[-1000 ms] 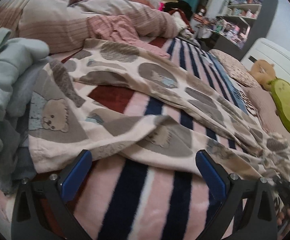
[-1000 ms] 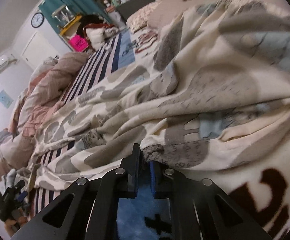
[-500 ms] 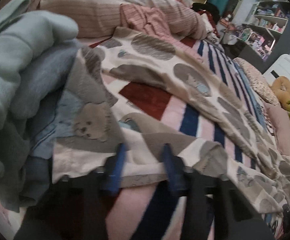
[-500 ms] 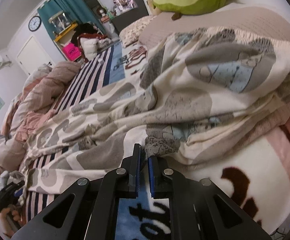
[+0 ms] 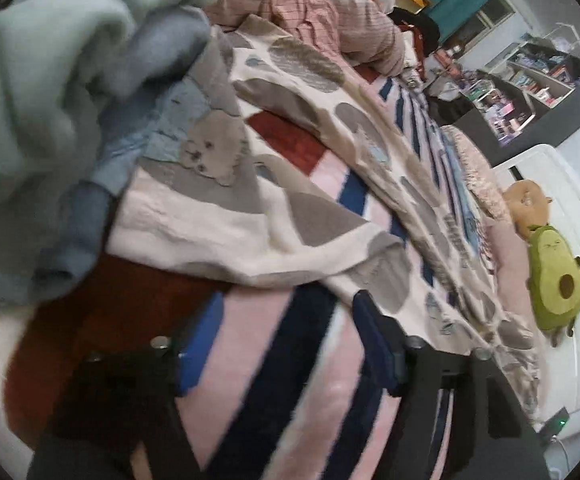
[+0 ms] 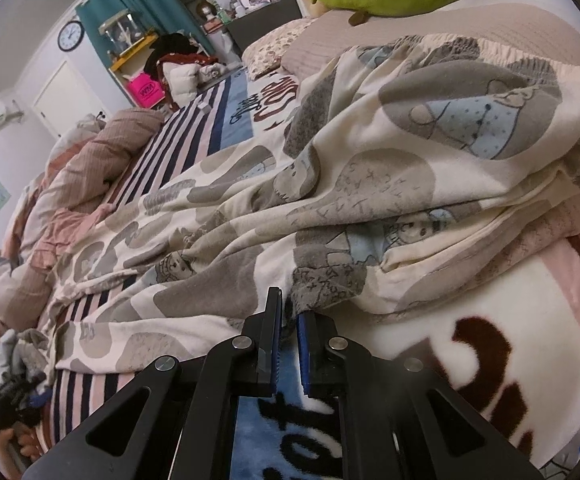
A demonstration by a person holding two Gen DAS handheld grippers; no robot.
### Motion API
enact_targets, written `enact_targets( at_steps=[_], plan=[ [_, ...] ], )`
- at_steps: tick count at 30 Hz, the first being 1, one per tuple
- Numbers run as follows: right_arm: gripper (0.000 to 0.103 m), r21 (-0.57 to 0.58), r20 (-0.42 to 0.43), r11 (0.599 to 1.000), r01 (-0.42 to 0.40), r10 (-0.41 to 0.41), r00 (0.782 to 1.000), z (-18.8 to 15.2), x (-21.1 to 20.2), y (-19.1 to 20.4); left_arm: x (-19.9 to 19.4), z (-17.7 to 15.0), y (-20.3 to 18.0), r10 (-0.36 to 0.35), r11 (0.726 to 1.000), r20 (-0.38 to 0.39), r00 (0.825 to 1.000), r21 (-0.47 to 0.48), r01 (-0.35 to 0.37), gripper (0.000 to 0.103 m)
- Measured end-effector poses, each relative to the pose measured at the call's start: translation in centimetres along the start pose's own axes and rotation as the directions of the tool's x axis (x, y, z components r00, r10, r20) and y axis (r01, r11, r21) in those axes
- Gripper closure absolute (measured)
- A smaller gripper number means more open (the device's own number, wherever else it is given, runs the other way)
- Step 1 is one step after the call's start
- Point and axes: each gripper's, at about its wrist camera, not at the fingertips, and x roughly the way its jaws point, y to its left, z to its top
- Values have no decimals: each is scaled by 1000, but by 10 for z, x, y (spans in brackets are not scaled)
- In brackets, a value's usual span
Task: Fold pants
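Observation:
The cream pants [image 5: 257, 216] with grey blobs and bear prints lie stretched along the striped bed blanket [image 5: 290, 360]. In the left wrist view my left gripper [image 5: 281, 332] is open and empty, just short of the leg hem, its blue pads spread wide. In the right wrist view the pants [image 6: 390, 184] bunch up at the waistband end. My right gripper [image 6: 288, 320] is shut on a fold of the pants' edge.
A pile of pale green and blue clothes [image 5: 49, 100] sits at the left of the hem. A pink striped duvet [image 6: 89, 176] lies bunched at the far side. An avocado plush [image 5: 554, 284] lies by the pillows.
My left gripper closed on the leg hem half a second ago, then opened and drew back from it. The right gripper kept its grip and the waistband end shifted slightly.

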Motion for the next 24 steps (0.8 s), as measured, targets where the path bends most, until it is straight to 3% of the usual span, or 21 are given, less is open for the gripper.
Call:
enact_targets(
  at_steps=[7, 8, 9, 10, 12, 14, 16, 20, 24],
  plan=[
    [95, 15, -41, 1000, -24, 25, 999, -1, 2, 1, 19, 21, -4, 49, 999, 63, 997, -17, -49, 43],
    [90, 27, -48, 999, -32, 34, 998, -2, 2, 0, 21, 24, -4, 71, 997, 74, 995, -14, -70, 60],
    [74, 39, -57, 998, -43, 45, 997, -3, 2, -1, 22, 27, -5, 94, 996, 85, 992, -8, -94, 80],
    [60, 51, -69, 997, -56, 60, 996, -4, 2, -1, 23, 30, -2, 96, 995, 90, 991, -10, -96, 88],
    [56, 76, -106, 991, -108, 116, 988, -8, 5, 2, 20, 33, 0, 85, 996, 103, 991, -5, -85, 96],
    [54, 99, -120, 985, -140, 151, 981, -9, 10, 4, 11, 32, -5, 80, 996, 124, 989, 34, -85, 97],
    [43, 117, -117, 985, -127, 141, 983, -6, 16, 4, -5, 31, -12, 80, 992, 156, 984, 85, -94, 98],
    [42, 180, -105, 980, -90, 110, 988, 1, 31, 1, -38, 30, -16, 158, 969, 244, 957, 151, -198, 99],
    [47, 222, -62, 974, -49, 64, 996, 6, 33, -3, -56, 31, -7, 199, 955, 267, 943, 161, -247, 99]
  ],
)
